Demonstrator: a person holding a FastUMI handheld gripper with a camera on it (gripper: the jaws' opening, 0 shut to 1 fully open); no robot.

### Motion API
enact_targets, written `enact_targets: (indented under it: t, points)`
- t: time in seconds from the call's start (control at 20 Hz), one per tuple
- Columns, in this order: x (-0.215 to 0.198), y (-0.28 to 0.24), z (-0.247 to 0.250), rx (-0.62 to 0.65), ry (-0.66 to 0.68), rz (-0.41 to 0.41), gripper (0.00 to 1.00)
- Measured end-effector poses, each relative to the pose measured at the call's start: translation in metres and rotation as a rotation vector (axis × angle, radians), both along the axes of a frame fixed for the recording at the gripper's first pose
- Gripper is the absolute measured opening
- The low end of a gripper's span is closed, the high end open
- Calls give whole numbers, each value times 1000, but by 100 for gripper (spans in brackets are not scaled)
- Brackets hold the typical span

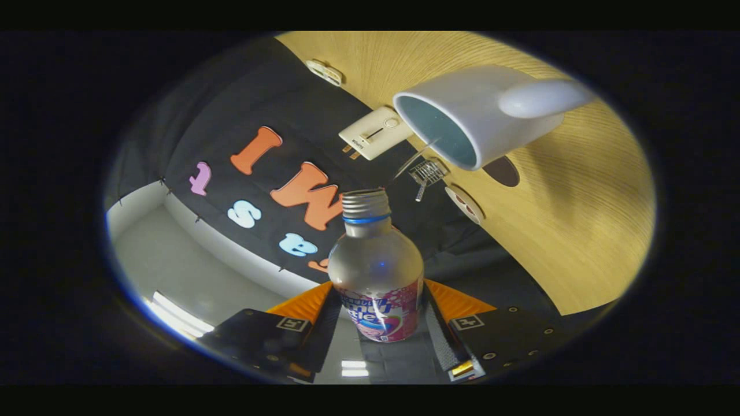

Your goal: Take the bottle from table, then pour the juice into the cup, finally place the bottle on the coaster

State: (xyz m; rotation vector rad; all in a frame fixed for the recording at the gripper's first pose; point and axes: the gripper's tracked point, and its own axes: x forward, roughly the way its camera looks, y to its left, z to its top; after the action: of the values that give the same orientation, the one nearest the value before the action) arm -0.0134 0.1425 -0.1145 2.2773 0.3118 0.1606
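Observation:
My gripper [378, 315] is shut on a clear plastic bottle [376, 271], with one finger pressing each side of its pink label. The bottle has no cap, and its threaded neck with a blue ring points ahead, beyond the fingers. The whole view is tilted strongly against the wooden table [578, 231]. A white cup [491, 110] with a pale blue inside stands on the table just beyond the bottle's mouth, its opening facing the bottle and its handle [543, 97] on the far side. A thin pale streak [416, 159] runs between mouth and cup rim. A dark brown round coaster [502, 171] lies by the cup's base, partly hidden.
A small wire basket [428, 172] and a round disc with a white rim [464, 203] lie near the table's edge, between the bottle and the cup. A white flat device [376, 134] and a white plug-like piece [324, 71] lie further along that edge. Behind is the booth's black cloth wall.

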Motion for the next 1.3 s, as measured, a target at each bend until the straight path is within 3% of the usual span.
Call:
enact_targets:
  t: [0.9,1.3]
  points:
    - [0,-8,15,41,-26,-31,74]
    - [5,11,-31,-208,81,31,74]
